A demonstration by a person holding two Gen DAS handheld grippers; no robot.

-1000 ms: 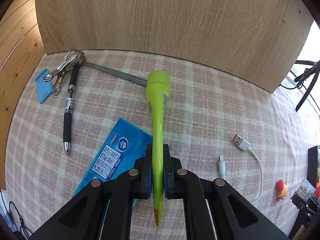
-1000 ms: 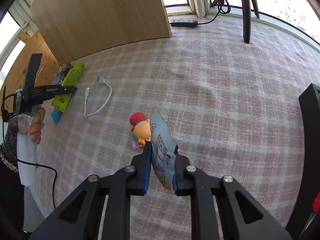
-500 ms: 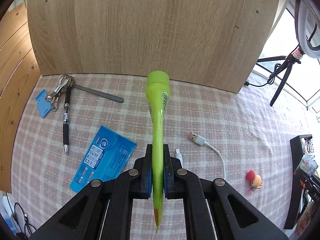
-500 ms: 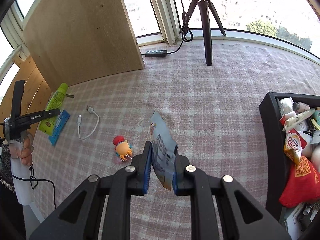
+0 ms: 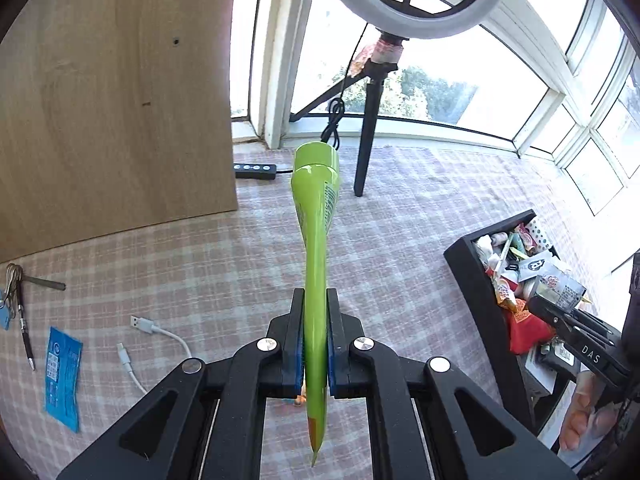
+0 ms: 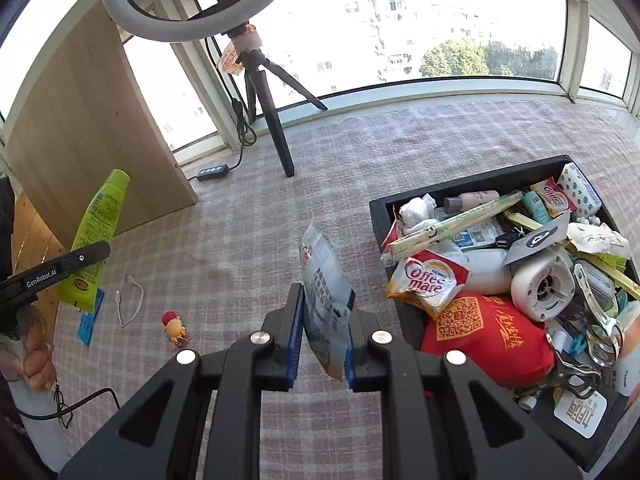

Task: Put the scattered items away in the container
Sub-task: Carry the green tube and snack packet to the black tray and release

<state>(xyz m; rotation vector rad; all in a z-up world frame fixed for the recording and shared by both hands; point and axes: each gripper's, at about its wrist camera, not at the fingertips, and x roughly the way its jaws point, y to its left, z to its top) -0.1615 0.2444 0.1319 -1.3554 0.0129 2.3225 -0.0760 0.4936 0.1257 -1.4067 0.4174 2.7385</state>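
Wood panel [image 5: 112, 112] stands upright at the far left, on the pink checked cloth [image 5: 240, 264]. At its foot, far left edge: a key bunch [image 5: 14, 276] w/ a black pen [image 5: 24, 332] just beside it. Nearer, a blue packet [image 5: 62, 384] lies flat, then a white USB cable [image 5: 152, 344] curled on the cloth, apart from the packet. A small orange toy figure w/ red cap [image 6: 174, 326] stands on the cloth to the right of the cable.

Left gripper [image 5: 315, 344] is up off the cloth, fingers pressed tight on the flat tail of a green tube [image 5: 316, 216]; cap end points away, toward the window, crimped end sticks back past the pads. Behind it, a ring light on a black tripod [image 5: 370, 120] w/ its inline controller [image 5: 256, 171] lying by the panel's corner.

Right gripper [image 6: 320, 336] is also raised, over the cloth just left of the black container [image 6: 452, 196]. Its fingers pinch a grey-blue sachet [image 6: 324, 292] by the lower part, top of the sachet leaning left, not yet over the rim.

Container sits far right, heaped: Coffee mate pouch [image 6: 428, 280] hanging over the near-left wall, red pouch w/ QR code [image 6: 484, 336] below it, white round gadget [image 6: 548, 284], wrapped chopsticks [image 6: 452, 228] lying across the pile.
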